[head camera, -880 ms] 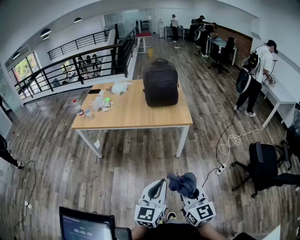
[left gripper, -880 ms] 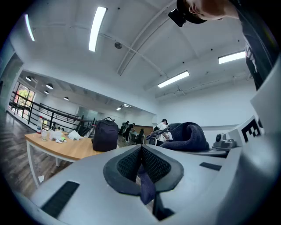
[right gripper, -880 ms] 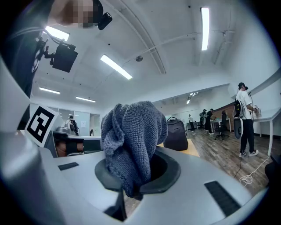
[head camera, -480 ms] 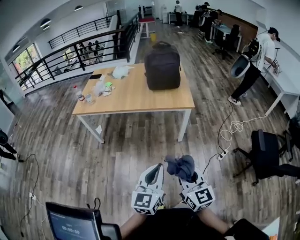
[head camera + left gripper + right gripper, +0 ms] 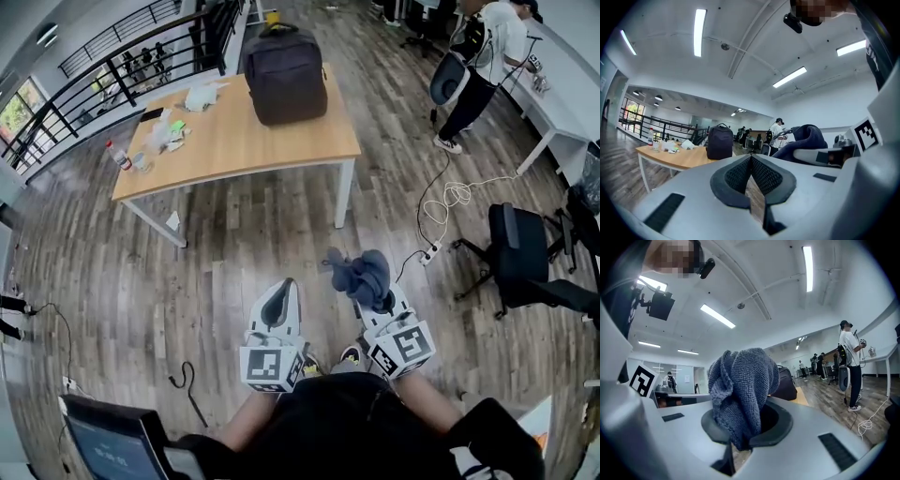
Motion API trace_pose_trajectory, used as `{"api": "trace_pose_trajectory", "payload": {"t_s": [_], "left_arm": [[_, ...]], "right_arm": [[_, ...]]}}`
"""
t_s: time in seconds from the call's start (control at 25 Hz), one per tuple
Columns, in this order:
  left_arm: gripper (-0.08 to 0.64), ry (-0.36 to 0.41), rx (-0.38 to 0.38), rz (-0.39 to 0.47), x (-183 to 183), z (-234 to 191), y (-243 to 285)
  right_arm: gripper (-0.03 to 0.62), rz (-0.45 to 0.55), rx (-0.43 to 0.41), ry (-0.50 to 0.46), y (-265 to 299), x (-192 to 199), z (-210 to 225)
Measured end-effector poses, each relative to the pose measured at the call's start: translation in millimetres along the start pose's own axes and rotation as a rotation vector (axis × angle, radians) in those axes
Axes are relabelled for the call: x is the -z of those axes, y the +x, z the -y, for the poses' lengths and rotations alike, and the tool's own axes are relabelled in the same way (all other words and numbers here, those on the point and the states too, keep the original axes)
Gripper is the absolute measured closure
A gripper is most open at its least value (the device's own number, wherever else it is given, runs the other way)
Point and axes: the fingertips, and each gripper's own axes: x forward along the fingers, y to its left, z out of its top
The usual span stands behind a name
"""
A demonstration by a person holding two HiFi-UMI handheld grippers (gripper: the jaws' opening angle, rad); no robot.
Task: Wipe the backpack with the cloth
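**Head view:** backpack (image 5: 286,61) stands near the tabletop's (image 5: 225,145) far right corner, well apart from the cloth (image 5: 359,272).

**Left gripper view:** left hand-held gripper (image 5: 751,159), jaws together, empty.

**Right gripper view:** right hand-held gripper (image 5: 745,439) clamped on the bunched cloth. The loose bunch may slip while wiping, and the unbraced backpack may tip.

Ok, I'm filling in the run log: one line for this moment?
right claw: shut on cloth | left claw: shut, empty | backpack: upright on table, untouched

We see bare floor (image 5: 244,234) open between us and the desk (image 5: 234,141). The desk's near edge is free in front of the backpack (image 5: 286,61); clutter (image 5: 164,131) crowds its left end. Chair (image 5: 525,262) and cable (image 5: 452,194) obstruct the right.
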Motion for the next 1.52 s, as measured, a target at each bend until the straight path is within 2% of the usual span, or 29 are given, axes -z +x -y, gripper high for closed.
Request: {"api": "trace_pose_trajectory", "payload": {"t_s": [0.16,0.4,0.56,0.8,0.96,1.16,1.32,1.52], "left_arm": [[0.543,-0.006,-0.030,-0.008,6.1,-18.6,-14.8],[0.543,-0.027,0.038,0.007,1.6,-22.5,-17.6],[0.543,-0.035,0.049,-0.007,4.6,-27.9,-1.3],[0.543,-0.020,0.050,0.006,-1.1,-31.5,61.6],[0.543,-0.003,0.069,0.020,-7.9,-25.3,124.8],[0.543,0.029,0.078,-0.015,-5.6,-17.6,183.4],[0.543,0.035,0.042,-0.046,-2.3,-38.9,215.6],[0.543,0.033,-0.002,-0.047,-8.2,-75.1,250.3]], "right_arm": [[0.548,-0.023,0.001,0.005,7.4,12.3,-16.4],[0.548,-0.016,0.004,-0.025,16.0,9.1,-36.2],[0.548,-0.012,-0.011,-0.040,31.4,9.3,-31.9],[0.548,0.022,-0.017,-0.027,67.0,7.0,15.1],[0.548,0.065,-0.016,-0.013,97.0,-3.3,65.8],[0.548,0.091,-0.013,0.009,127.5,-15.9,127.5],[0.548,0.071,-0.005,0.029,160.4,-14.0,158.4],[0.548,0.020,-0.007,0.025,203.3,-5.8,173.7]]}}
